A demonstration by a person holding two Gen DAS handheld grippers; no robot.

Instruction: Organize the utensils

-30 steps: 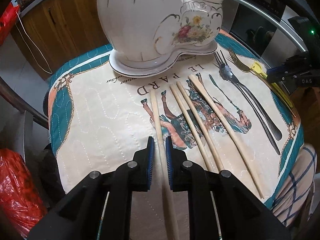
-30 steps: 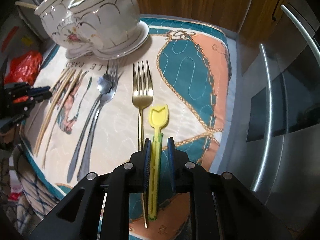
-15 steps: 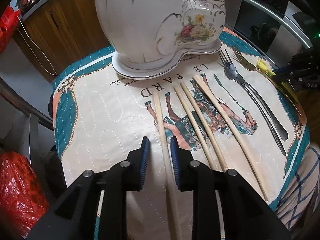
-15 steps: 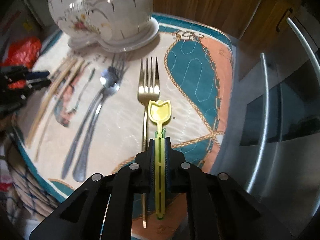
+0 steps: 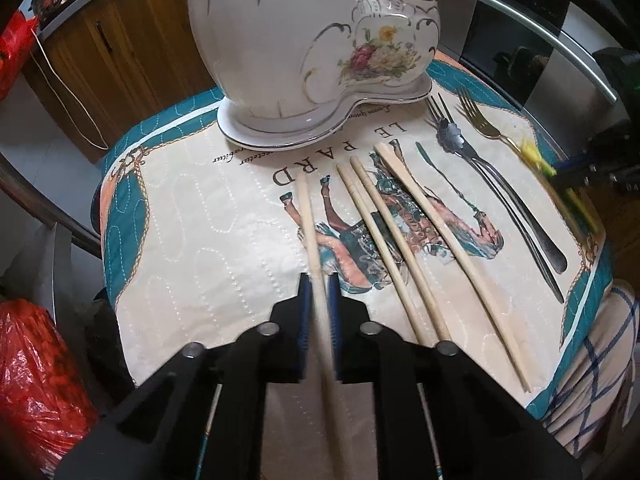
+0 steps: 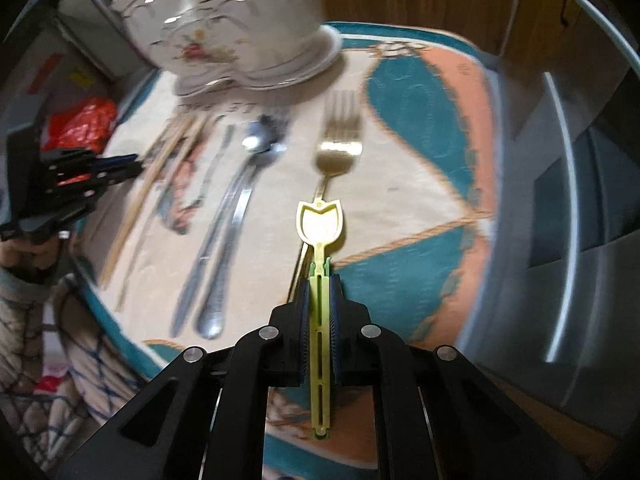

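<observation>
My left gripper (image 5: 317, 286) is shut on a pale wooden chopstick (image 5: 308, 216) that runs forward over the patterned cloth (image 5: 192, 216). Three more chopsticks (image 5: 404, 236) lie to its right. A steel spoon and fork (image 5: 500, 196) and a gold fork (image 5: 478, 118) lie further right. My right gripper (image 6: 319, 280) is shut on a yellow plastic spoon (image 6: 320, 224) and holds it lifted above the cloth (image 6: 420, 128), over the gold fork (image 6: 338, 148). The white ceramic utensil holder (image 5: 304, 32) stands at the back; it also shows in the right wrist view (image 6: 236, 28).
A red plastic bag (image 5: 36, 376) sits low at the left, off the table. Wooden cabinets (image 5: 120, 40) stand behind the holder. A steel oven rail (image 6: 560, 200) runs along the right edge. A checked cloth (image 5: 600, 360) hangs at the front right corner.
My left gripper closed on the chopstick. My right gripper closed on the yellow spoon and lifted it off the cloth.
</observation>
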